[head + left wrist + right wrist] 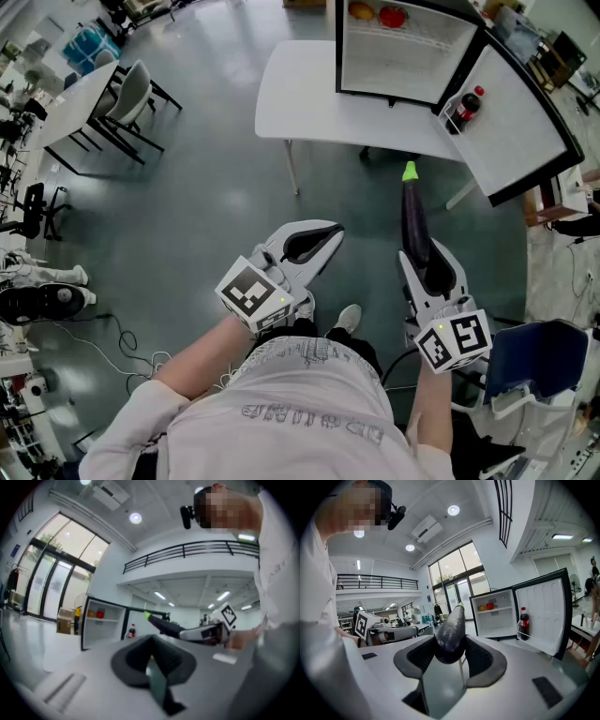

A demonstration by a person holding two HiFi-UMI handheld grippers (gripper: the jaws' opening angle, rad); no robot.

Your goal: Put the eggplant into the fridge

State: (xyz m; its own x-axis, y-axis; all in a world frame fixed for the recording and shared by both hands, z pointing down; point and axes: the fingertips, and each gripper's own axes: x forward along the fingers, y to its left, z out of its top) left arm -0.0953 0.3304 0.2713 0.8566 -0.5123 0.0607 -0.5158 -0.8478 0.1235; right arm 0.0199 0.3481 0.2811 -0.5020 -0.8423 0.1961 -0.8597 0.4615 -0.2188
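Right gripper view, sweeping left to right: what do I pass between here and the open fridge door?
left tongs → eggplant → orange fruit → red fruit → cola bottle

fridge (403,66) door (520,117) wide open, floor (216,178) ahead, table (300,94) edge between

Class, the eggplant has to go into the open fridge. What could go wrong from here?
1. The right gripper grips the eggplant only at its blunt end. Most of its length sticks out ahead, so it may swing or slip out.
2. The fridge door holds a cola bottle in its rack beside the opening. The long eggplant could knock it on the way in.
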